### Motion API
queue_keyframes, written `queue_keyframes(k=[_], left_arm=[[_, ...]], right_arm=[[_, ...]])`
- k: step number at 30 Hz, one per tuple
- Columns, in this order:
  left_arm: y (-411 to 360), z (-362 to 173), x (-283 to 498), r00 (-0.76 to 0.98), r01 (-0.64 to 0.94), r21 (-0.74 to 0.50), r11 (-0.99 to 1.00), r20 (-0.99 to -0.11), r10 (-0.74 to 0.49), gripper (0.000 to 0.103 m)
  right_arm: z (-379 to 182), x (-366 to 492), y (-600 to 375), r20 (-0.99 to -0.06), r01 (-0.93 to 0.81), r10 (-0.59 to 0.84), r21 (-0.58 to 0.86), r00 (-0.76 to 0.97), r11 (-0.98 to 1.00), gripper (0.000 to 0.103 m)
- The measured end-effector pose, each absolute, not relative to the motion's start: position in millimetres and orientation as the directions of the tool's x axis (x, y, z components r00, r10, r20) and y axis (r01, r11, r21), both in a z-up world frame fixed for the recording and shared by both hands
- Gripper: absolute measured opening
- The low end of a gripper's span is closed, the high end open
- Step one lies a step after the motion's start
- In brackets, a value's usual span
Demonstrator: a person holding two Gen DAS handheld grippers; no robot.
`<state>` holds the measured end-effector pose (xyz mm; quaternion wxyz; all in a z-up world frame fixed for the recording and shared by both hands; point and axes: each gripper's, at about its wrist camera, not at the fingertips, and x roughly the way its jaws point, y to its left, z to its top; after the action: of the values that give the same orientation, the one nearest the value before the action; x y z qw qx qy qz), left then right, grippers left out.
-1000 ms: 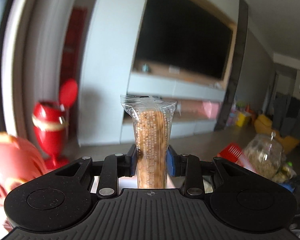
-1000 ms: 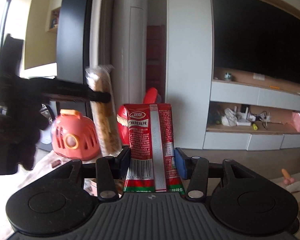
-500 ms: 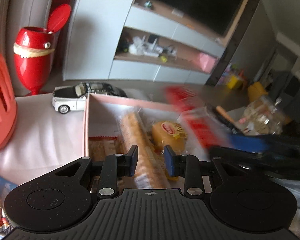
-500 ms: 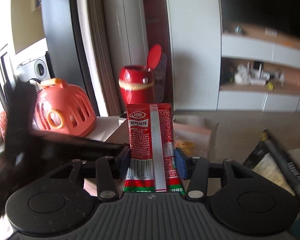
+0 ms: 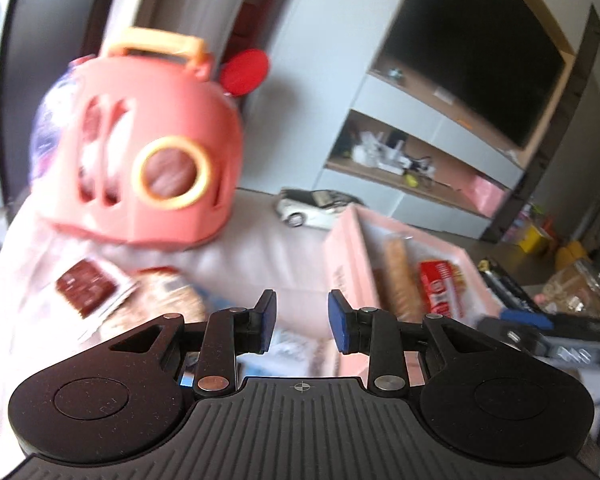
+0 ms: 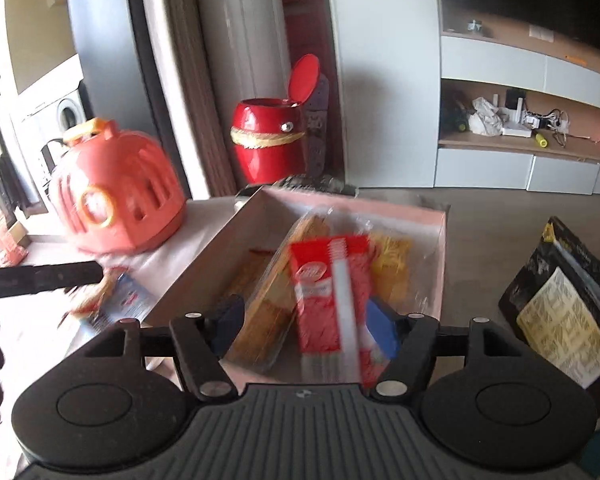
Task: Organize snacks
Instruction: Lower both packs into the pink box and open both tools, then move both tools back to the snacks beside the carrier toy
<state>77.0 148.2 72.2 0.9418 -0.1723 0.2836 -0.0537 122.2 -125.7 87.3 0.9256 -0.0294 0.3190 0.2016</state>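
Observation:
My right gripper [image 6: 306, 326] hangs over the pink box [image 6: 440, 216]. Its jaws are opening, and the red snack packet [image 6: 328, 296] sits blurred between them, loose from the left pad. A long biscuit sleeve [image 6: 276, 300] and a yellow snack [image 6: 392, 256] lie in the box. My left gripper [image 5: 302, 322] is open with nothing between its fingers, left of the pink box [image 5: 348, 248]. It is near loose snacks on the white cloth: a dark red packet [image 5: 86, 288] and a round wrapped one [image 5: 168, 292]. The biscuit sleeve [image 5: 398, 276] and red packet [image 5: 440, 288] also show in the left wrist view.
A salmon plastic basket [image 5: 140, 152] stands at the table's back left, with a white toy car [image 5: 316, 204] behind the box. A red lidded bin [image 6: 268, 144] stands beyond the table. A black snack bag [image 6: 560, 308] lies right of the box.
My left gripper let the biscuit sleeve go into the box and swung left toward the loose snacks. My right gripper came down over the box and spread its jaws around the red packet.

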Motion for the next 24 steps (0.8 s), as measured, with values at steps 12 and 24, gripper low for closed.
queue_keyframes(k=[12, 24], left_arm=[[155.6, 44.0, 59.2, 0.821, -0.085, -0.363, 0.928, -0.552, -0.141, 0.032], [255.7, 57.9, 47.9, 0.867, -0.385, -0.412, 0.826, -0.468, 0.170, 0.032]], right_arm=[[55.1, 6.6, -141.5, -0.731, -0.520, 0.321, -0.054, 0.603, 0.853, 0.073], [51.6, 0.5, -103.5, -0.699, -0.593, 0.407, -0.029, 0.587, 0.805, 0.073]])
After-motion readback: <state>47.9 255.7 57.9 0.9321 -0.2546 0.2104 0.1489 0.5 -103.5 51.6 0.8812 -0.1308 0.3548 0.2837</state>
